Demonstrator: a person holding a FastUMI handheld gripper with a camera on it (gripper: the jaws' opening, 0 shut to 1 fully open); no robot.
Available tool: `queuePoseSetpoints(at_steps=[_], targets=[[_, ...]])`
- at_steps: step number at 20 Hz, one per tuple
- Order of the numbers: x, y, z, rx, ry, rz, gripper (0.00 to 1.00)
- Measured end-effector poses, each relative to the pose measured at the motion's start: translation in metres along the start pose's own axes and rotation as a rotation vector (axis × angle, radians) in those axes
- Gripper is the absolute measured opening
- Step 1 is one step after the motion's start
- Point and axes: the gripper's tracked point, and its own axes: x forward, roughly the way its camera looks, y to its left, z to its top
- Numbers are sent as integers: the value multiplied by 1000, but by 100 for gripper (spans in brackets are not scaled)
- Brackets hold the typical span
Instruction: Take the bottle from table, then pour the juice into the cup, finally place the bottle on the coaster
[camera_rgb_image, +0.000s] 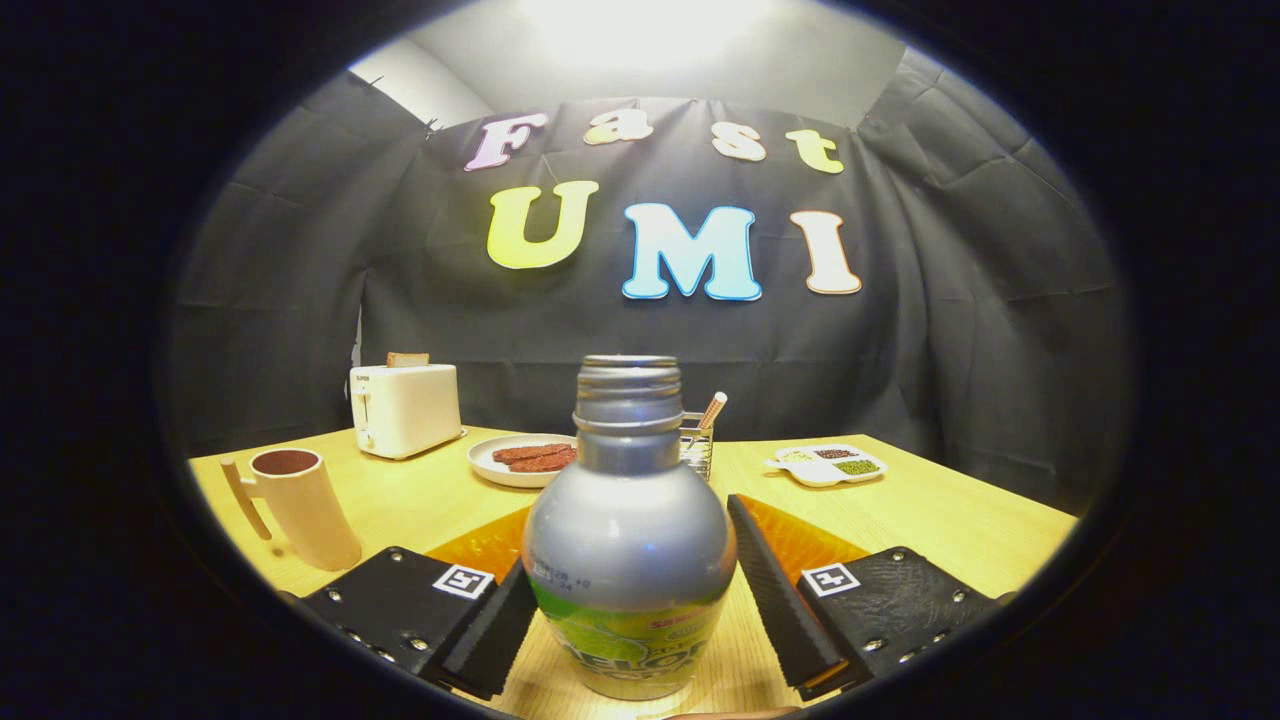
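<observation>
We log the following on the pale wooden bench (930, 520).

Item 1, bottle (630, 540): silver-bodied, green label around its lower part, neck threaded and uncapped. It stands upright between the fingers of the gripper (640, 610), on the bench surface as far as we can see.

Item 2, gripper: its fingers stand apart on either side of the bottle's widest part. The left pad looks to be touching the bottle or very near it; on the right we see a narrow gap between pad and bottle. We cannot say that both press on it, so we list the grip as not closed.

Item 3, orange coaster (810, 545): flat on the bench, just behind the fingers and the bottle, its corners showing on both sides of the bottle.

Item 4, cup (300, 505): tall, beige, dark inside, with a stick-like handle, standing to the left, well apart from the bottle.

Item 5, toaster (405, 408): cream, at the far left, a slice of bread in its slot.

Item 6, plate (520, 460): round, white, with reddish-brown strips on it, behind the bottle.

Item 7, wire holder (697, 440): small, beyond the bottle's neck, a stick poking up from it.

Item 8, divided tray (828, 465): white, far right, small heaps of foodstuff in its compartments.
</observation>
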Motion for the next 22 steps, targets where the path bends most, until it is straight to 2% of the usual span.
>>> queuePoseSetpoints(at_steps=[2, 8, 22], targets=[[0, 0, 1, -10, 0, -4, 83], [2, 7, 18, -94, -37, -11, 83], [27, 77, 50, -541, -112, 52, 83]])
